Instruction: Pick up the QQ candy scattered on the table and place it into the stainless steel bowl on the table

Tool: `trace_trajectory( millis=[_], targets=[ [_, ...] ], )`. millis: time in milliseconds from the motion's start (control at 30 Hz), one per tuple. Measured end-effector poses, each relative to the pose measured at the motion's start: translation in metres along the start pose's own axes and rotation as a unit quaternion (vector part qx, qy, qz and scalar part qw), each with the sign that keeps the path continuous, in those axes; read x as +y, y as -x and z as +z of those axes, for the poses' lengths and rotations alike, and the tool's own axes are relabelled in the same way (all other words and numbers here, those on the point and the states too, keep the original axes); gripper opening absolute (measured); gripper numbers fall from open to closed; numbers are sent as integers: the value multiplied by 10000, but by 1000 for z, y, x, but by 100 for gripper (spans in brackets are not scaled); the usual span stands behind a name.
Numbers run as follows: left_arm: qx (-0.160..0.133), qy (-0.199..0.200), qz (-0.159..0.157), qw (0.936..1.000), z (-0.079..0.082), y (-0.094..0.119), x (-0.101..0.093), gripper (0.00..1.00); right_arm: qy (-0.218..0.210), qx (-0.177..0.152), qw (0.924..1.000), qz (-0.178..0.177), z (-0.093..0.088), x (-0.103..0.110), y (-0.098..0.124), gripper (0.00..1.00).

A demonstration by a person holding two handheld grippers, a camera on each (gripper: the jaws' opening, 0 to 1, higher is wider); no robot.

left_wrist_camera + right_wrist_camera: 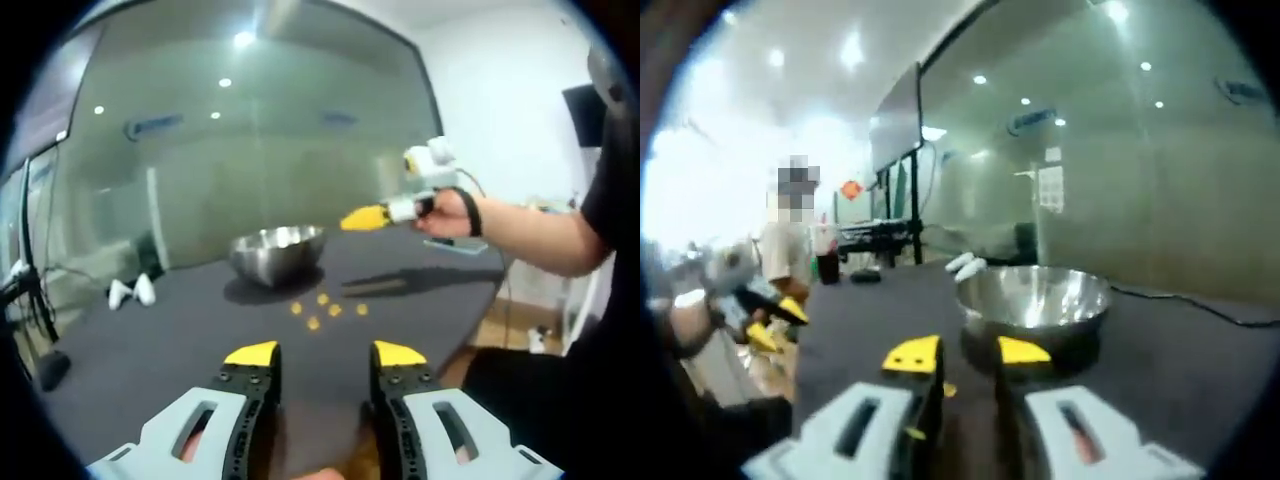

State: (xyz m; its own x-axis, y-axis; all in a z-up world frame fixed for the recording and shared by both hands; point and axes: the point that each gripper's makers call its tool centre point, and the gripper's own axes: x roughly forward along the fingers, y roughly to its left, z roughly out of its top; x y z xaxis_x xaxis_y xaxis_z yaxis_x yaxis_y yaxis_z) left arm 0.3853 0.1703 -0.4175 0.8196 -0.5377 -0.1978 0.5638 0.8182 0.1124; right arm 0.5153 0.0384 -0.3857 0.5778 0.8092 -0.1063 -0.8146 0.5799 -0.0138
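Yellow QQ candy [322, 308], several small pieces, lies scattered on the dark worktop [150, 340] at the middle of the left gripper view, just below the stainless steel bowl [278, 252] and above the left gripper [324, 354], whose yellow-tipped fingers stand apart and empty. The right gripper [365, 217] hangs at upper right in a hand [450, 212]. In the right gripper view its fingers [912, 355] stand apart before the bowl, with a bit of yellow just beside the left one
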Motion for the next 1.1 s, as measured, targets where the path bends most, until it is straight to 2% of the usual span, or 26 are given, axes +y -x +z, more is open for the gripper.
trace_trajectory(
  millis=[133, 233, 767, 900, 1100],
  targets=[
    [-32, 10, 37, 10000, 2, -2, 1, 37, 382, 300, 9983, 310, -23, 21, 4, 22],
    [-80, 30, 17, 10000, 6, -3, -1, 37, 391, 425, 9971, 498, -34, 31, 6, 22],
    [-43, -20, -22, 10000, 5, -3, -8, 37, 350, 887, 9899, 1045, -72, 51, -2, 22],
    [-45, -19, -3, 10000, 5, -2, -7, 37, 204, 909, 9888, 1166, -77, 56, -7, 21],
    [-36, -18, 6, 10000, 5, -2, -9, 37, 227, 1009, 9879, 1154, -81, 60, -19, 20]
  ],
)
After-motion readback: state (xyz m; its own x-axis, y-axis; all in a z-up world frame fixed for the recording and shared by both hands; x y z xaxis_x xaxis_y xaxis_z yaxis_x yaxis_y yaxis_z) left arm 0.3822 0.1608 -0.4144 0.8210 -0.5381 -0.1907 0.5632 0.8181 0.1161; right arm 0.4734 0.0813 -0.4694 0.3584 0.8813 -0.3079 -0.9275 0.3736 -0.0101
